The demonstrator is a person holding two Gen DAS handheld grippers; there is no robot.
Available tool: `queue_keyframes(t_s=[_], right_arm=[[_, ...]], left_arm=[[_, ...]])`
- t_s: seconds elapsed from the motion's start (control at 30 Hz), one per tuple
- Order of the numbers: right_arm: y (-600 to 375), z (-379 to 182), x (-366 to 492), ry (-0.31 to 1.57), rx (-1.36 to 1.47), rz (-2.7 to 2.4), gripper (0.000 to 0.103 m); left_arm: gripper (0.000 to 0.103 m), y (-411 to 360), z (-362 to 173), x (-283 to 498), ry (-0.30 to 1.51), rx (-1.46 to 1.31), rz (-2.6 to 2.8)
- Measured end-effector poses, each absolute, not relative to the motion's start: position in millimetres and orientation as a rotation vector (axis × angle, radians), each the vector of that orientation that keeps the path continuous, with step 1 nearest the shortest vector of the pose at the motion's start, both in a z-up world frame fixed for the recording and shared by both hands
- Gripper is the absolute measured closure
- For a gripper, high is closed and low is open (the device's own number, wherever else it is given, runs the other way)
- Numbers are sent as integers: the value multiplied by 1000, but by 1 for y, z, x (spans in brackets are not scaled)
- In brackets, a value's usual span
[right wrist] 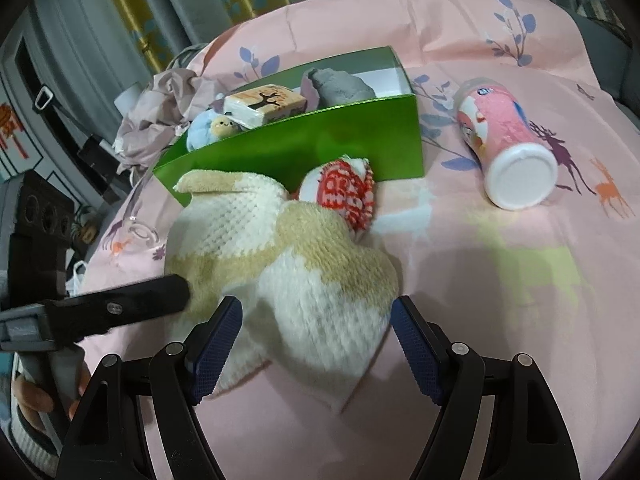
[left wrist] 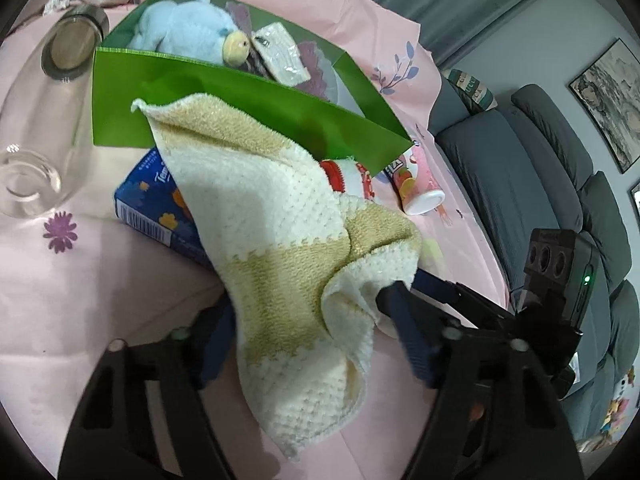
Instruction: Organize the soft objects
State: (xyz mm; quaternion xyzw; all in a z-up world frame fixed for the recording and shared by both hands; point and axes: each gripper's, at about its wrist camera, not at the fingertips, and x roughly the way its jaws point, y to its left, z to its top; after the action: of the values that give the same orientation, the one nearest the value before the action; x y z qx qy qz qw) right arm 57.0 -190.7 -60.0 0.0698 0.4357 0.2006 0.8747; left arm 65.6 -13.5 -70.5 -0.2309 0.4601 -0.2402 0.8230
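A cream and tan towel (left wrist: pixel 280 248) lies crumpled on the pink tablecloth in front of a green box (left wrist: pixel 240 116). It drapes between the fingers of my left gripper (left wrist: pixel 308 324), which stand apart around it. In the right wrist view the towel (right wrist: pixel 304 280) lies between the open fingers of my right gripper (right wrist: pixel 316 344), whose blue pads (right wrist: pixel 416 344) flank its near end without pinching it. The green box (right wrist: pixel 320 148) holds a light blue plush (left wrist: pixel 188 28), a tissue pack (right wrist: pixel 264 108) and a grey plush (right wrist: pixel 340 84). A red and white soft pouch (right wrist: pixel 344 192) lies beside the towel.
A blue tissue box (left wrist: pixel 156 208) lies partly under the towel. A pink cylindrical container (right wrist: pixel 504 144) lies on its side to the right. A clear glass vase (left wrist: pixel 44 120) lies at left. Crumpled cloth (right wrist: pixel 160 116) sits behind the box. A grey sofa (left wrist: pixel 520 184) stands beyond the table edge.
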Motion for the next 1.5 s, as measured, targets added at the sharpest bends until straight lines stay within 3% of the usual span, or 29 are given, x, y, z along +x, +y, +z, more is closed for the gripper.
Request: queue_keyframes(t_s=[0.17,0.33,0.47,0.53,0.63,1.5], right_arm=[[-185,-61,64,900,146,435,26],[-183,-66,68,921,150,436,58],[-180,-68,69,923,141,450,75],[-178,-67,67,922,146,465,83],[-175,-61,61,901,147,494,85],[-152,33,-7,645,49,630,85]], left_arm=[[52,-13,-73,67,993,-485,-522],[72,-7,-77,71,1007,-528,-504],[90,-5,-79,72,1011,-540,-491],[90,-3,-77,69,998,-549,-503],[90,-5,-70,63,982,-533,-510],[91,4,19,-2,758,-448,-484]])
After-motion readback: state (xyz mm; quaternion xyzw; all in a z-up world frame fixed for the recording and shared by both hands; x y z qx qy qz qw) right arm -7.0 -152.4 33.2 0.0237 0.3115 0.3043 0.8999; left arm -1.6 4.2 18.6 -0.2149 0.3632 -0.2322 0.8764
